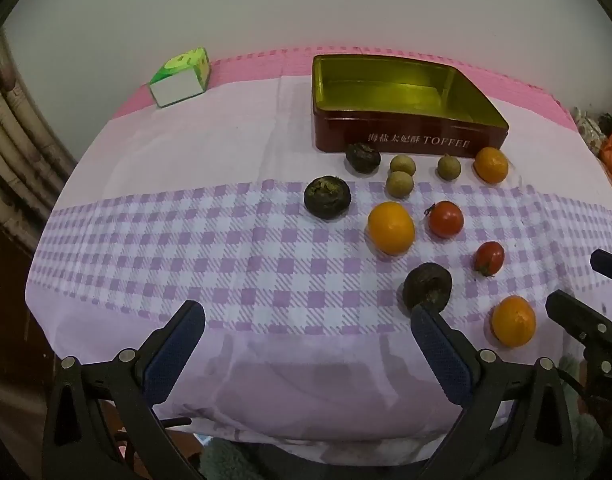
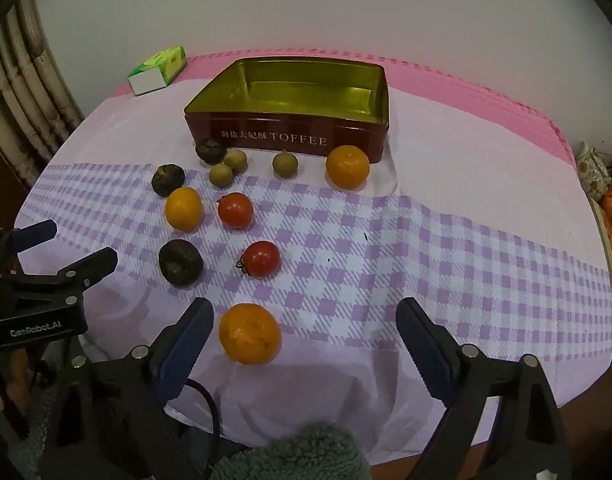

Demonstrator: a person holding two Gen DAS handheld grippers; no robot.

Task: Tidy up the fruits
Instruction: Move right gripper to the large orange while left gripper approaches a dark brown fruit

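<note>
Both grippers gape wide and empty; the right gripper (image 2: 304,320) should centre its fingers astride the nearest orange (image 2: 250,334) before closing, then carry it to the toffee tin (image 2: 290,140).

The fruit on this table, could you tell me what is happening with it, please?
A person holds two claws over the checked cloth; both are open and empty. All the fruit lies loose before the empty toffee tin. The right claw is nearest an orange; the left claw is by a dark fruit.
</note>
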